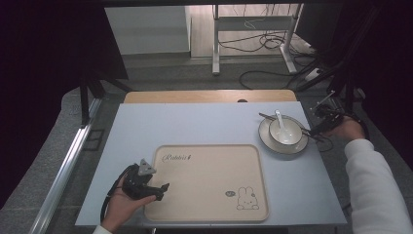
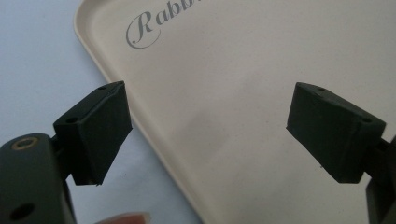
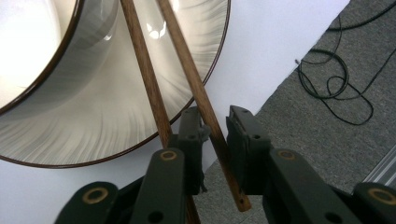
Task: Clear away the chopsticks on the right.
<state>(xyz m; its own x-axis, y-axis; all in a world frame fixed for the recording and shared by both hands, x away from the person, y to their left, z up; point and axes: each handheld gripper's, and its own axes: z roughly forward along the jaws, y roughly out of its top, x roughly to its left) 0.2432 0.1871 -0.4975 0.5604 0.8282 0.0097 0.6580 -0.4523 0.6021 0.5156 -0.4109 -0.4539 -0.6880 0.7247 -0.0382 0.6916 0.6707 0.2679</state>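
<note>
A pale blue table carries a large beige tray printed with a rabbit, lying empty in front of the person, probably as the place where the tableware is to be gathered. At the table's right edge stands a plate with a white bowl on it and a white spoon resting in the bowl; two wooden chopsticks lie across the plate. The left gripper rests at the tray's left rim with jaws spread and nothing between them, seemingly waiting. The right gripper reaches the chopsticks' near ends. Its own view adds what the high view cannot resolve: the right gripper's jaws have closed around one chopstick, while the second chopstick passes just outside the left jaw.
</note>
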